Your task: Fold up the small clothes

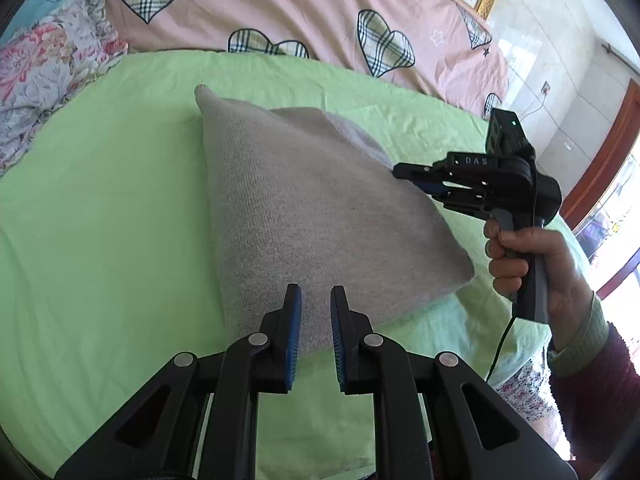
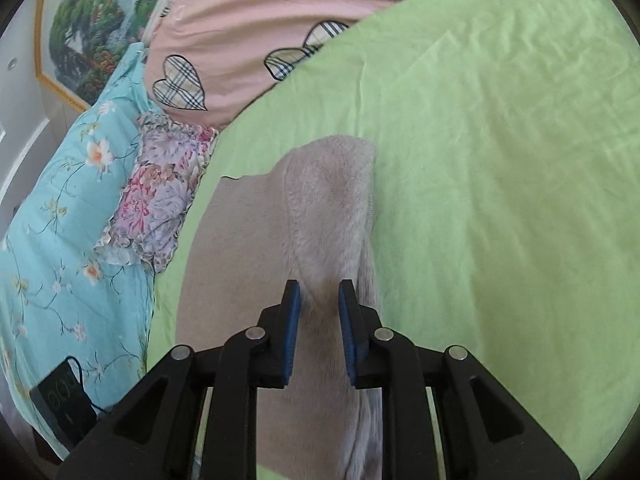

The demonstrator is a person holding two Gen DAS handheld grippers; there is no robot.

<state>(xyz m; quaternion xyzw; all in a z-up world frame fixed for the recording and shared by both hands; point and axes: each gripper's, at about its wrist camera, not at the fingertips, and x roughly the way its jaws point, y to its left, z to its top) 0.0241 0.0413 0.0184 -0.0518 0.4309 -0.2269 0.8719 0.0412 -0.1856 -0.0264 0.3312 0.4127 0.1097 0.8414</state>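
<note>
The grey garment (image 1: 312, 208) lies partly folded on the green sheet (image 1: 100, 220); tidying folds seem left. The left gripper (image 1: 316, 300) hovers slightly parted, gripping nothing. The right gripper (image 2: 320, 296), narrowly parted, straddles a fold without clamping.

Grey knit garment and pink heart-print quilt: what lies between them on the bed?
In the left wrist view, only bare green sheet lies between the grey knit garment and the pink heart-print quilt.

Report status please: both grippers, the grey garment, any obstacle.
Left gripper open over grey knit garment. Right gripper open around its fleecy edge. Green sheet unobstructed.
</note>
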